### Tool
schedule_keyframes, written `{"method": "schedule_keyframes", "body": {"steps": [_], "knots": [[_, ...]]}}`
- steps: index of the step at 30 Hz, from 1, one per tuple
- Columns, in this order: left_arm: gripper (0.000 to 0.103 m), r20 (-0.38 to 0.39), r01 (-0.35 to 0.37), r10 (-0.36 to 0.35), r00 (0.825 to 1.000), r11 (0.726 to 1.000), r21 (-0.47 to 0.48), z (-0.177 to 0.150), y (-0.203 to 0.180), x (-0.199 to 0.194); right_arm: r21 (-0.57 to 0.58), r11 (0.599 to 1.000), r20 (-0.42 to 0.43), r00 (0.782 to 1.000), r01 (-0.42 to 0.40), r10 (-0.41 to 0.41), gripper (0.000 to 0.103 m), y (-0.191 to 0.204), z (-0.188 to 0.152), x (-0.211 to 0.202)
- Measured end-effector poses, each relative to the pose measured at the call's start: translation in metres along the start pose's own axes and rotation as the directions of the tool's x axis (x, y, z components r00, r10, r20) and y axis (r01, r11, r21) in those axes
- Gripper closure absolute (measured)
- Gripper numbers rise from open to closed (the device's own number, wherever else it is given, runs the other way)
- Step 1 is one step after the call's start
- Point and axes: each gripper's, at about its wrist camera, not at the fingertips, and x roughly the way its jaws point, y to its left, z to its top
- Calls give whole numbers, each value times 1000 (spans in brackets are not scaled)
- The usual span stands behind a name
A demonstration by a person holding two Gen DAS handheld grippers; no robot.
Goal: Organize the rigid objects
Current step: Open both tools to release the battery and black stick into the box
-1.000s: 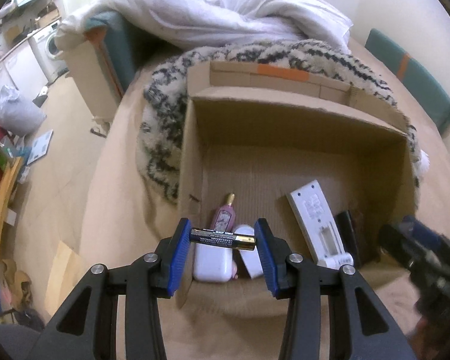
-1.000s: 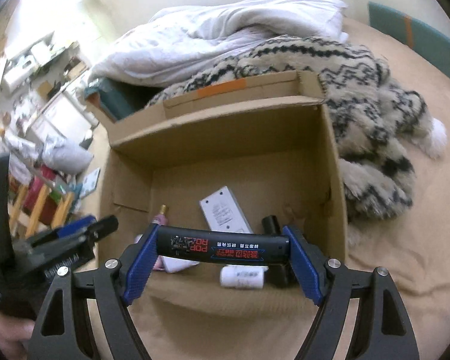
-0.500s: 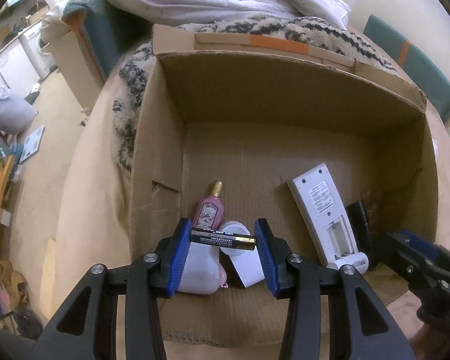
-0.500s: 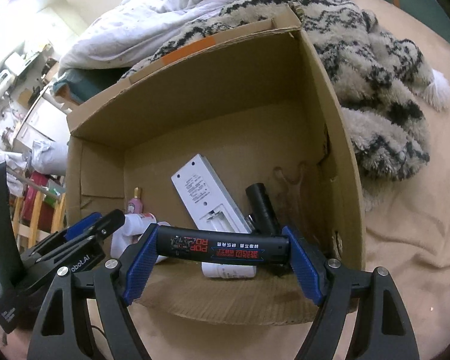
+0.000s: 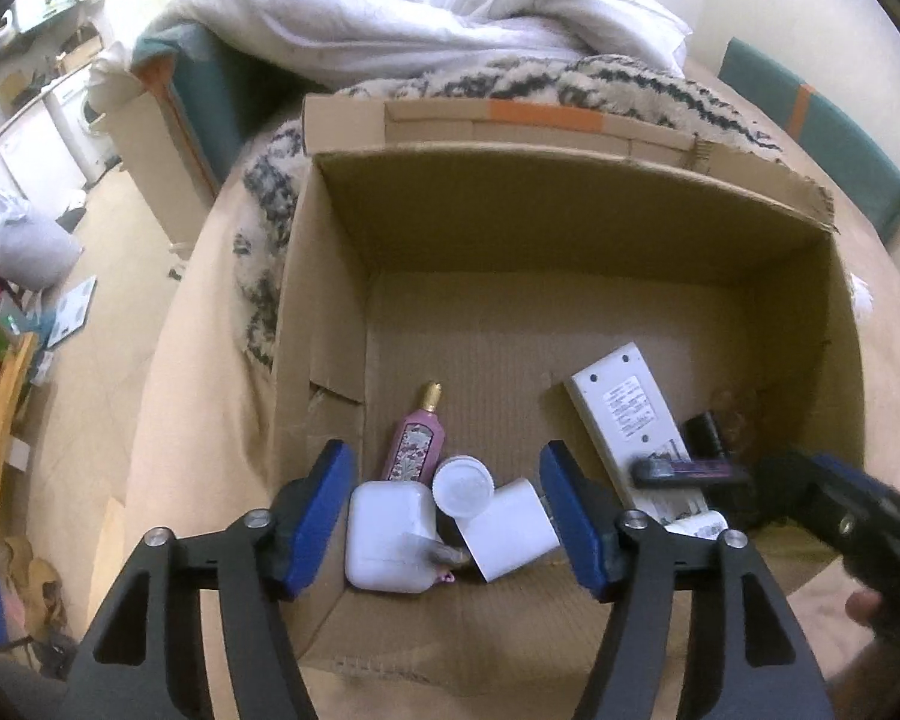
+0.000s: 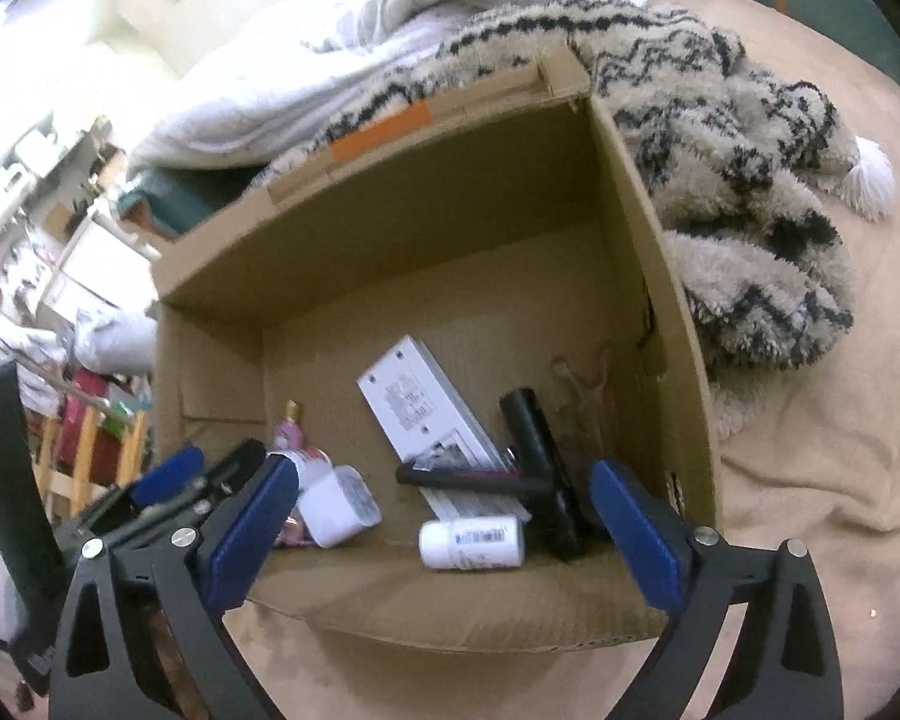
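Since earlier frame, both grippers' jaws opened, empty: left gripper (image 5: 447, 507) lost battery, right gripper (image 6: 444, 525) dropped black tube (image 6: 462, 476) into box (image 6: 480, 276).

Both fisheye views are lit by warm, rather dim indoor light with a yellow cast. The brightest area is the white duvet (image 5: 426, 18), and in the right wrist view the upper left corner is blown out to glare. The far inner wall of the cardboard box (image 6: 426, 228) lies in soft shadow. Straight edges bow strongly toward the rims, and black vignette fills the corners. A dark pen-like stick (image 5: 684, 469) and the right gripper (image 5: 858, 516) beside it are smeared by motion blur; distant room clutter is soft.
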Motion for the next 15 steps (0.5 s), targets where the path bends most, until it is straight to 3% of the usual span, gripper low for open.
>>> {"method": "schedule_keyframes", "body": {"steps": [7, 11, 15], "knots": [[39, 20, 61, -62, 998, 997, 40, -4, 1, -22, 20, 1000, 76, 997, -21, 19, 0, -2, -1, -22], [39, 39, 5, -8, 999, 998, 57, -11, 6, -37, -5, 1000, 85, 996, -9, 10, 0, 2, -7, -34], [39, 31, 19, -19, 999, 1000, 6, -26, 21, -49, -32, 999, 101, 995, -10, 13, 0, 8, -16, -49]]}}
